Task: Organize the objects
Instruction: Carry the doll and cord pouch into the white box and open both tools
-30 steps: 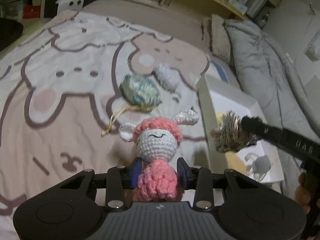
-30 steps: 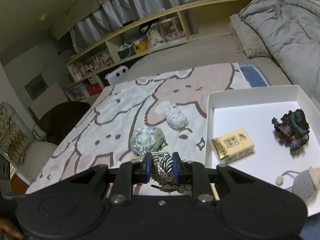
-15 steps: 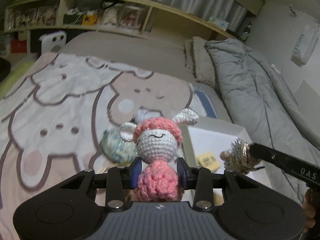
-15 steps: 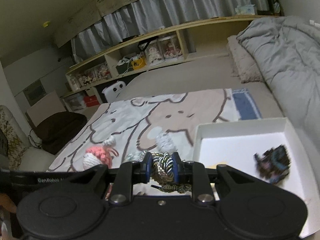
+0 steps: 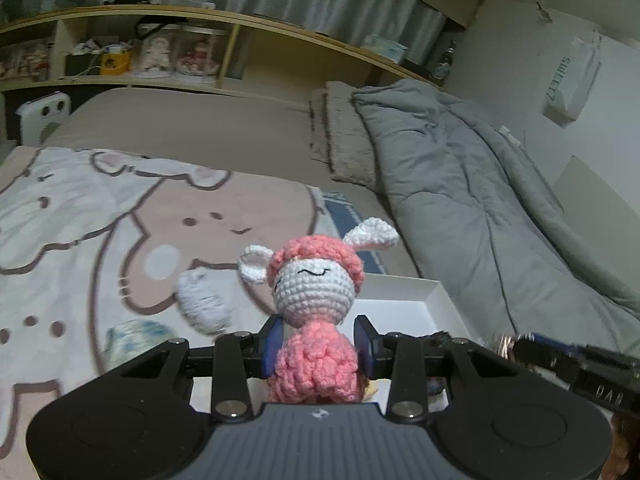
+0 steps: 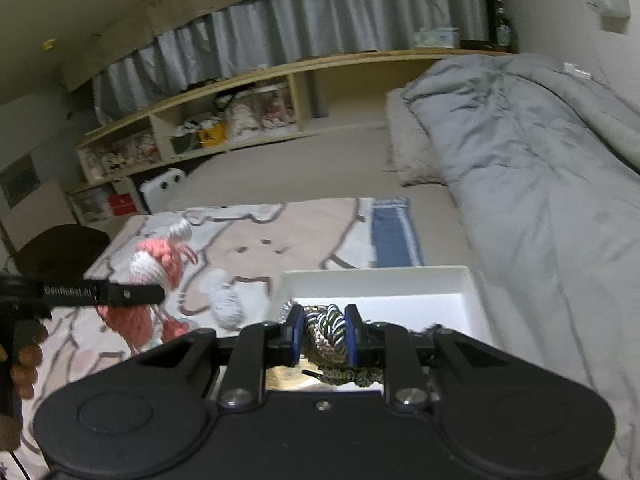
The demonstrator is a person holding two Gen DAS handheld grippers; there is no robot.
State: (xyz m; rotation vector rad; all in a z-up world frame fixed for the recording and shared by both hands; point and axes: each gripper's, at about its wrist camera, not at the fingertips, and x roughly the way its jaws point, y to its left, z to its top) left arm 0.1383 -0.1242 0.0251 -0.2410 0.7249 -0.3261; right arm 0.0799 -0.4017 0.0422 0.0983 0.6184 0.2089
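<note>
Gripping pink crochet doll [image 5: 316,344] upright, left gripper [image 5: 318,346] raised, right gripper [image 6: 320,334] clamping braided cord [image 6: 326,330] (above white box [image 6: 472,284]).

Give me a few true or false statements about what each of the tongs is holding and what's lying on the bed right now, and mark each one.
1. The left tongs grip a pink crochet doll. True.
2. The right tongs are open and hold nothing. False: they are shut on a braided cord bundle.
3. A white box lies on the bed beside the grey duvet. True.
4. The doll's face is black. False: it is white, with closed stitched eyes.
5. A pale yarn ball lies on the cartoon blanket. True.
</note>
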